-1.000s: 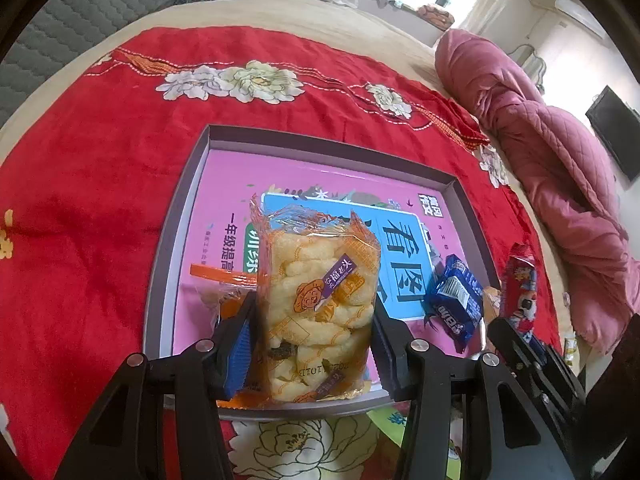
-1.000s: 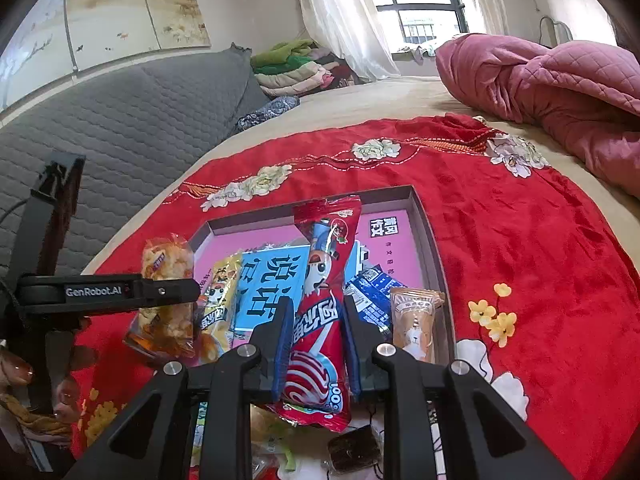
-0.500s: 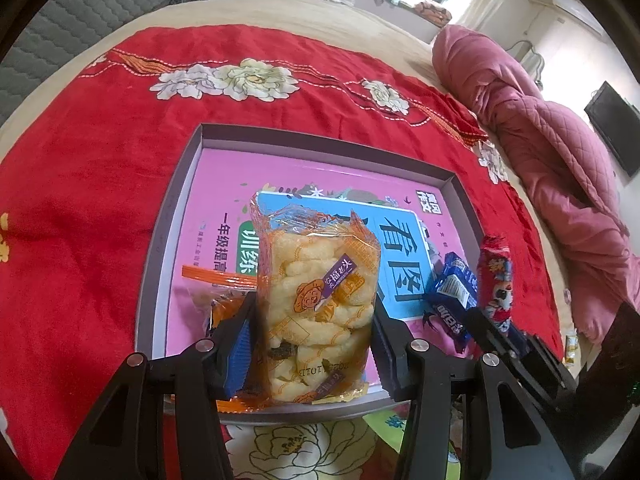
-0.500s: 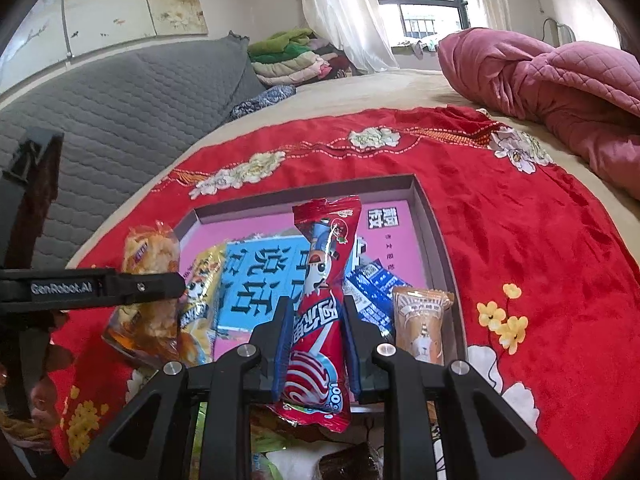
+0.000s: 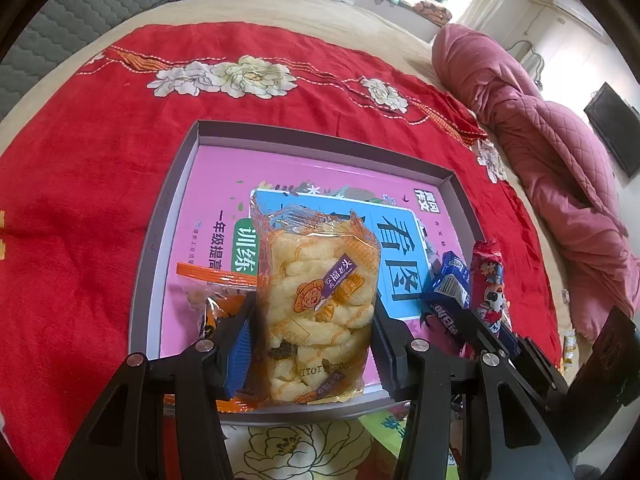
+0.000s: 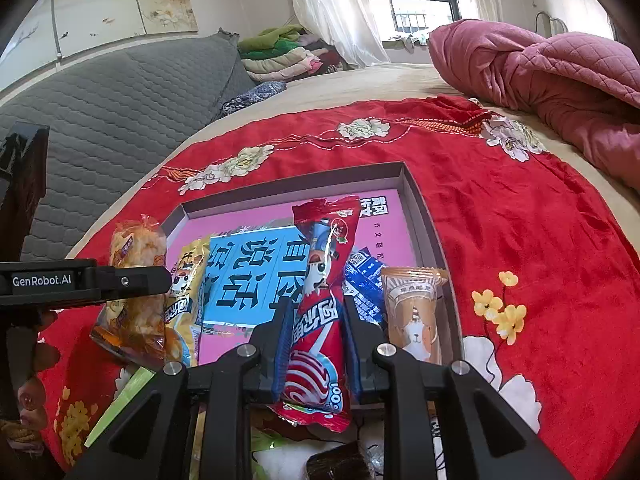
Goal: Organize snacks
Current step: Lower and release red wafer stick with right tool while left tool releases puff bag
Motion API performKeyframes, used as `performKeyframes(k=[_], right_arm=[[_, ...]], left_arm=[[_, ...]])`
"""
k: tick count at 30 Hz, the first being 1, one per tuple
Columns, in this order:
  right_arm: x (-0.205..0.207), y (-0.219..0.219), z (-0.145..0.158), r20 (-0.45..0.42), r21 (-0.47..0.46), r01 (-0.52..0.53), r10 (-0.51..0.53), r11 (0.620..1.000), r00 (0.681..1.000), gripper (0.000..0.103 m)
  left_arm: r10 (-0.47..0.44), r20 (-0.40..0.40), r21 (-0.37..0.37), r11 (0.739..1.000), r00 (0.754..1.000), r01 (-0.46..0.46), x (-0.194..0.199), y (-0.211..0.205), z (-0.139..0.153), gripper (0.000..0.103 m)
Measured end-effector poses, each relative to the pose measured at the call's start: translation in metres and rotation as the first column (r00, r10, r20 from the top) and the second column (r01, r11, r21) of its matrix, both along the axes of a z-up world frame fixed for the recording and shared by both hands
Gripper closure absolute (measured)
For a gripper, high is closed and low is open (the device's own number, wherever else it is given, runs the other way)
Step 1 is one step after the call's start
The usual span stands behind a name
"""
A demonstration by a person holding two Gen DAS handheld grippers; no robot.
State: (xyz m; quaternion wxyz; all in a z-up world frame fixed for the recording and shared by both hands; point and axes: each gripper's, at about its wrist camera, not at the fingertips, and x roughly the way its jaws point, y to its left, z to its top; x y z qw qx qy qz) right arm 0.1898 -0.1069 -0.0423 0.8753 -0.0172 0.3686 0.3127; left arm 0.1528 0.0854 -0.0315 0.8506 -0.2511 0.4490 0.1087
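My left gripper (image 5: pixel 314 332) is shut on a clear bag of yellow puffed snacks (image 5: pixel 316 280), held upright over the near edge of the grey tray (image 5: pixel 320 140). The right gripper (image 6: pixel 318 320) is shut on a long red packet (image 6: pixel 320 280) above the tray's (image 6: pixel 420 208) near side. In the tray lie an orange packet (image 5: pixel 216 280), a blue packet (image 6: pixel 366 280), a beige packet (image 6: pixel 416 312) and a yellow packet (image 6: pixel 186 280). The puffed-snack bag (image 6: pixel 136 280) shows at the left of the right wrist view, and the red packet (image 5: pixel 488 276) at the right of the left wrist view.
The tray sits on a red flowered cloth (image 5: pixel 80 200) spread over a bed. A pink quilt (image 6: pixel 560 80) is heaped at the right, and a grey padded headboard (image 6: pixel 100 120) stands at the left. Loose wrappers (image 6: pixel 336 464) lie at the tray's near edge.
The right gripper with the red packet has drifted a little closer to the tray's near right corner. The left gripper and its bag have stayed put.
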Motion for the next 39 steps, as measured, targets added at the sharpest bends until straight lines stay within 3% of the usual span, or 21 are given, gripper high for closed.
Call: performKeyframes(k=[26,36,39], right_arm=[[-0.0014,-0.0019,0.0008,-0.017,0.022,-0.011,0.011,1.0,1.0,0.078],[-0.0014,-0.0031,0.0025,-0.013,0.029,-0.008,0.009,1.0,1.0,0.077],[-0.0016,-0.003,0.003,-0.013,0.032,-0.008,0.008,0.999,1.0,0.076]], left_arm=[[-0.014,-0.008,0.001,1.0,1.0,0.014,-0.0003,-0.0029,-0.0007,0.05],[-0.026,-0.019,0.036,0.999,0.999,0.027,-0.0001,-0.0064,0.0008,0.05],[-0.03,-0.015,0.035,0.999,0.999,0.031,-0.0003,-0.0065,0.0021,0.045]])
